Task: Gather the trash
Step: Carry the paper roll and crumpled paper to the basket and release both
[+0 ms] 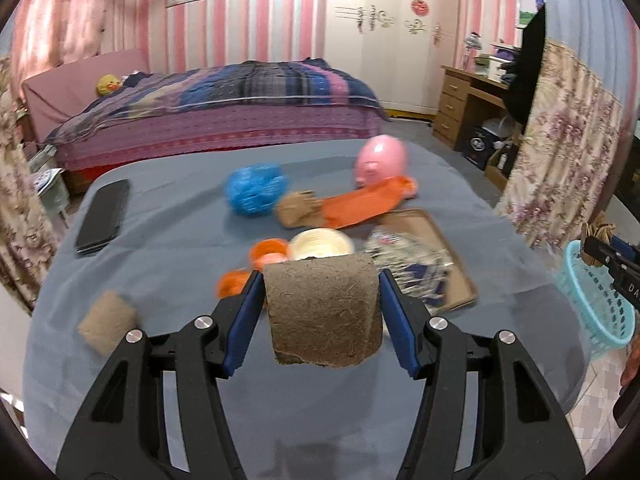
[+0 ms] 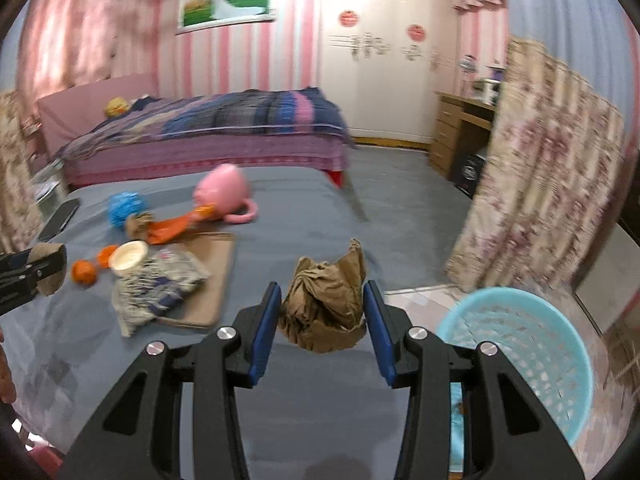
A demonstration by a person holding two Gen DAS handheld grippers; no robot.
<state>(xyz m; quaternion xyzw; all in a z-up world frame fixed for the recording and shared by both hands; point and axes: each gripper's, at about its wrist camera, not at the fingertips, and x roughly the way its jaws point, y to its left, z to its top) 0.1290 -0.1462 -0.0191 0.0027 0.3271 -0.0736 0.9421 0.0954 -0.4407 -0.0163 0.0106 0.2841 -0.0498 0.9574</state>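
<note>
Closest to my left lens, my left gripper [image 1: 320, 312] pinched a brown fibre pad [image 1: 323, 312] between its blue pads, lifted above the grey table [image 1: 168, 248]. My right gripper [image 2: 323, 312] squeezed a crumpled brown paper wad [image 2: 326, 304] near the table's right edge, with the turquoise basket [image 2: 520, 360] just beside and below it on the floor. I judged the drop was best done by carrying each piece over the basket's mouth before letting go, right first, since it was nearer. Farther out I counted one more fibre pad [image 1: 107, 326], one paper scrap [image 1: 298, 209] beside the blue mesh ball [image 1: 256, 188], two orange caps [image 1: 269, 252], one pale lid [image 1: 322, 243], and one pink pig [image 1: 382, 160].
</note>
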